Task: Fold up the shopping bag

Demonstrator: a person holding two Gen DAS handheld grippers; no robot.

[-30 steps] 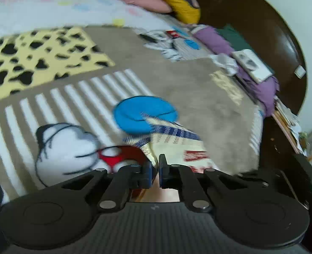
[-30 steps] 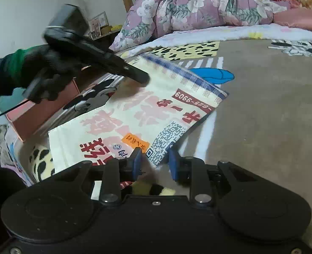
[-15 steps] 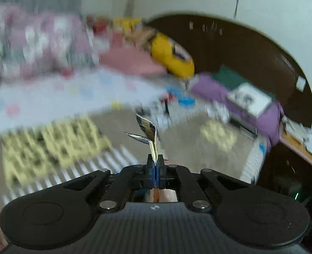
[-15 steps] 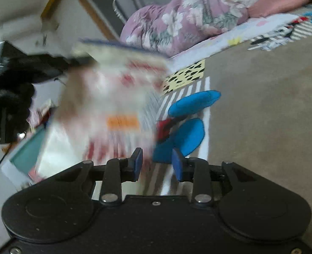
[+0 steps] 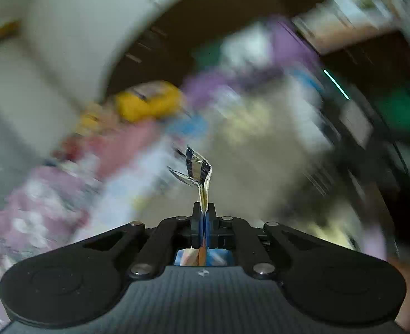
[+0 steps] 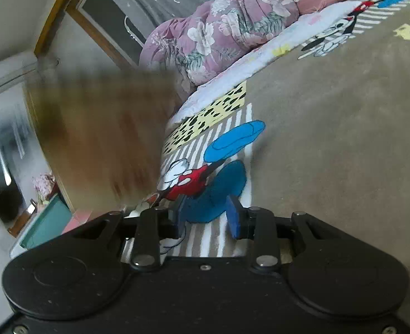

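Note:
A corner of the shopping bag [image 5: 198, 167], checked blue and cream, sticks up crumpled from between the pads of my left gripper [image 5: 204, 214], which is shut on it. The rest of that view is smeared by motion. In the right wrist view the bag [image 6: 102, 139] hangs in the air at the left as a large blurred brown sheet. It is off the bed and apart from my right gripper [image 6: 206, 208]. That gripper stands open just above the bed with nothing between its fingers, over a cartoon print in blue and red.
A brown cartoon blanket [image 6: 330, 139] covers the bed. A bunched floral quilt [image 6: 227, 36] and pink pillow lie at its far end. A teal box [image 6: 49, 222] sits beside the bed at lower left. A dark headboard [image 5: 205, 27] curves behind the bed.
My left gripper shut on the bag's corner, lifted the bag off the blanket and swung it through the air while rolling. My right gripper let its edge go and stayed low.

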